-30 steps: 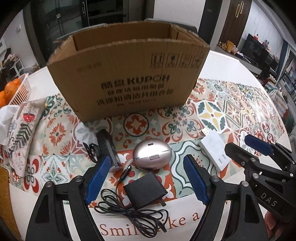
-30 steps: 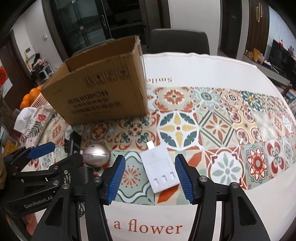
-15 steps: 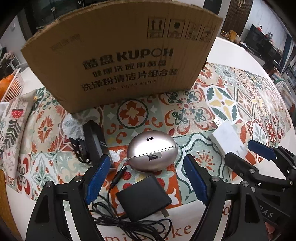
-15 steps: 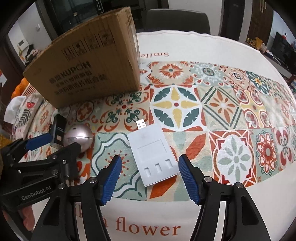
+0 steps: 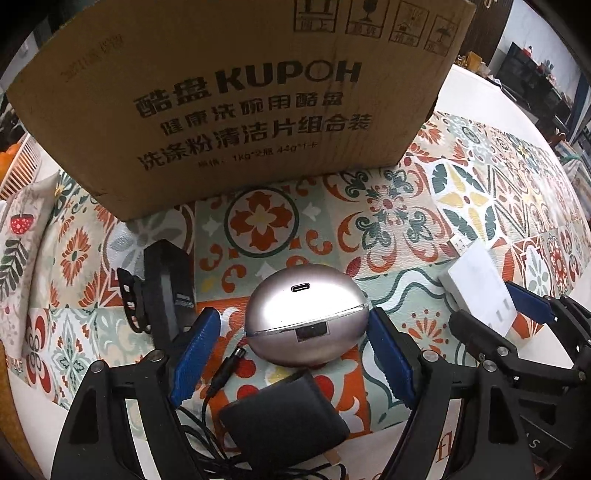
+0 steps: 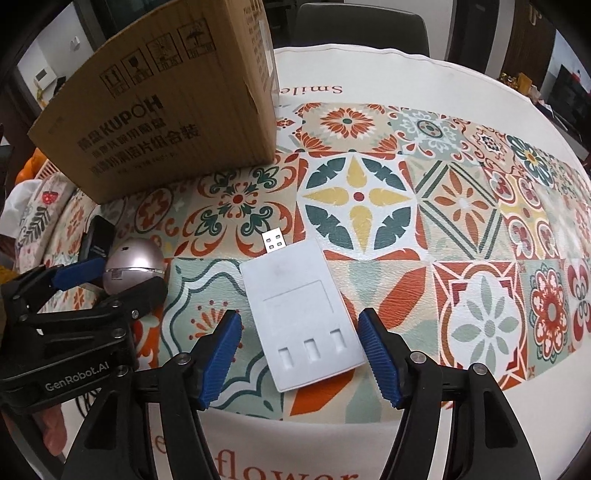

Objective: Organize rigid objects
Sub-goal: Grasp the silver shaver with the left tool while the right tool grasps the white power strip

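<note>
A silver egg-shaped case (image 5: 307, 314) lies on the patterned tablecloth, between the blue pads of my open left gripper (image 5: 295, 354); it also shows in the right wrist view (image 6: 133, 267). A flat white USB device (image 6: 301, 314) lies between the pads of my open right gripper (image 6: 299, 365); it shows at the right of the left wrist view (image 5: 480, 286). A big cardboard box (image 5: 236, 99) stands behind them. A black adapter (image 5: 284, 417) with a coiled cable and a black device (image 5: 166, 291) lie by the left gripper.
A white basket with oranges (image 5: 14, 162) and a printed cloth (image 5: 22, 236) sit at the far left. A dark chair (image 6: 362, 29) stands beyond the round table's far edge. The right gripper shows in the left wrist view (image 5: 517, 332).
Both grippers have moved forward and down. The egg-shaped case now sits between the left pads, and the white device between the right pads. Both stay open.
</note>
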A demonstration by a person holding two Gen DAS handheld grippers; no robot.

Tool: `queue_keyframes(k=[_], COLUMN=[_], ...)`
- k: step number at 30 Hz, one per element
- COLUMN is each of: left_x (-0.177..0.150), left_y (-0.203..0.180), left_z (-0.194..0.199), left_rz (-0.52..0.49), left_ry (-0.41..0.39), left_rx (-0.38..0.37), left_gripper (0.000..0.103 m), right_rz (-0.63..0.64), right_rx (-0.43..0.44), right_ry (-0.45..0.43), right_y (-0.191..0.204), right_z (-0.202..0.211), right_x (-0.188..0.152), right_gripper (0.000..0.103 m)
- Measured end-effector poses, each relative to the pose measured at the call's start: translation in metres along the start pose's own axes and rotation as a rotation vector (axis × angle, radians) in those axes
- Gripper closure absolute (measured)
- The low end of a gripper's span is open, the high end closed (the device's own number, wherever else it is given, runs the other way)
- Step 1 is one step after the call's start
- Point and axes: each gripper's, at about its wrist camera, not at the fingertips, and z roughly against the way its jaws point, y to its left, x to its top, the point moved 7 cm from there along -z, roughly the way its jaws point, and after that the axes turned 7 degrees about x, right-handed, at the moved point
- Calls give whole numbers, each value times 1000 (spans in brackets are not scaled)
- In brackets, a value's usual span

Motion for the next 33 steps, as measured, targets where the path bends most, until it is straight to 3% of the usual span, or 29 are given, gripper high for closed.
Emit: queue_keyframes(k=[6,8,12,33], left_x=[-1,0,-1,-8], left_y=[-4,-5,-3,28], left_z=[-6,-4,-3,47], left_rz=[-3,-4,2,19], left_ry=[-7,-16,-19,-123], left_rx=[2,1,2,-4], left_gripper=[29,39,39,39], right_rz=[16,27,12,26], right_rx=[-20,-30,-21,-28], right_ry=[-29,-40,-52,-156], right_y=[0,0,-1,15], right_z=[-1,-2,2,41], right_x=[0,1,-1,7], right_gripper=[40,45,52,54])
